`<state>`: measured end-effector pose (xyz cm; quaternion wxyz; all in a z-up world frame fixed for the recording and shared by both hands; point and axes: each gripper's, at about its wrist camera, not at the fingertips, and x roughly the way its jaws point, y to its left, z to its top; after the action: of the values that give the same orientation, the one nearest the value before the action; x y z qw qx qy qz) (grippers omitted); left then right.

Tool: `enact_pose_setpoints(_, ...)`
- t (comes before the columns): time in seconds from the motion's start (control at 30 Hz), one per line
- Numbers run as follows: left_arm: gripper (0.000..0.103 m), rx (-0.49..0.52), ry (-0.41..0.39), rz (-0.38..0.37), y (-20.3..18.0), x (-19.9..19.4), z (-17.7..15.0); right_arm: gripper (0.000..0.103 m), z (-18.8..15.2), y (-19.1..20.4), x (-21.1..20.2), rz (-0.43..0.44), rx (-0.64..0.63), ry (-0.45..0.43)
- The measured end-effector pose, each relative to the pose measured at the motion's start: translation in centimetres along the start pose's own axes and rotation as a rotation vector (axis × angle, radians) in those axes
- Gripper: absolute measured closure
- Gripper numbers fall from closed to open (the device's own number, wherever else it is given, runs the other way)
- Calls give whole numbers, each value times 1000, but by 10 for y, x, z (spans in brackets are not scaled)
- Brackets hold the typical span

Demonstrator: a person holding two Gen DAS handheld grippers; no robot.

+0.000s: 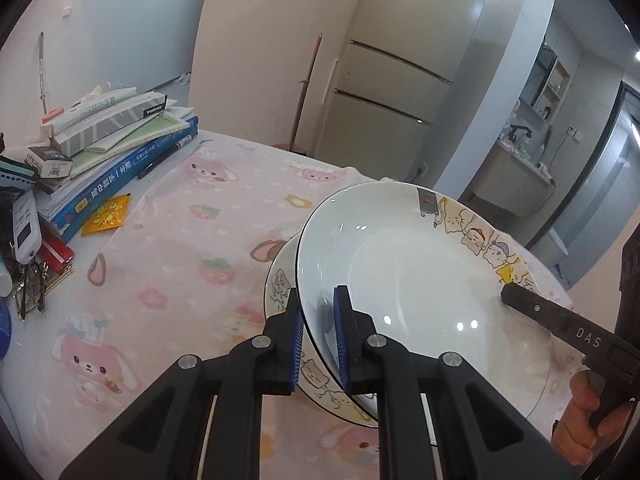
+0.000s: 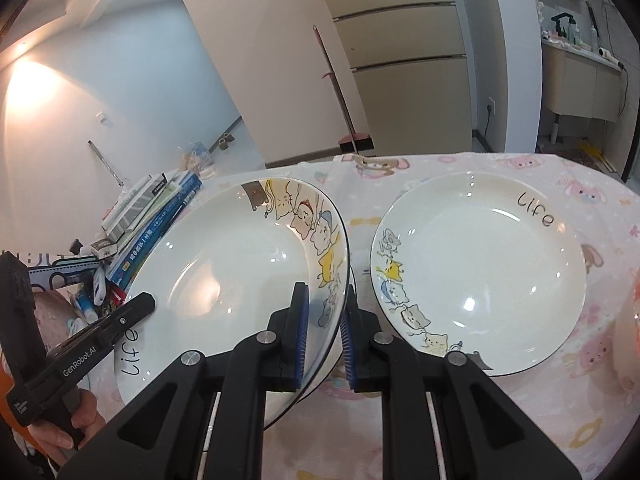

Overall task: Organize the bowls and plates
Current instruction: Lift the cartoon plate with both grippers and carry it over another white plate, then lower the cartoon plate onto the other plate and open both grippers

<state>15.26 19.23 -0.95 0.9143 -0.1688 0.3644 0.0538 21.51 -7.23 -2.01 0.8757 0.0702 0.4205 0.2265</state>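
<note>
A white plate with cartoon cats [image 1: 400,272] is held up and tilted over another plate [image 1: 280,280] lying beneath it on the pink cloth. My left gripper [image 1: 318,344] is shut on its near rim. My right gripper [image 2: 324,320] is shut on the opposite rim of the same plate [image 2: 240,276]; it shows at the right of the left wrist view [image 1: 520,300]. The left gripper reaches in at the lower left of the right wrist view [image 2: 136,312]. A second cat plate marked "Life" [image 2: 480,272] lies flat on the cloth to the right.
A stack of books and boxes [image 1: 116,136] with small clutter [image 1: 28,248] sits at the table's left side. A yellow sachet [image 1: 106,214] lies by the books. A fridge [image 1: 400,80] and a broom [image 2: 344,92] stand beyond the table.
</note>
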Motion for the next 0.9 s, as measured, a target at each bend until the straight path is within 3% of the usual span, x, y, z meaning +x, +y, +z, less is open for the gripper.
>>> enact_pose_setpoints(0.3, 88, 10, 70, 65, 5, 21, -10, 87, -13, -3, 29, -25, -4, 78)
enact_pose_setpoints(0.47, 88, 9, 77, 76, 5, 20, -12, 87, -15, -1, 29, -35, -16, 76)
enact_pose_setpoints(0.67, 87, 56, 73, 123, -4, 18, -16, 84, -19, 8, 31, -105, -75, 66)
enact_pose_setpoints(0.9, 86, 93, 82, 173, -9, 20, -18, 84, -20, 5, 35, -111, -75, 101)
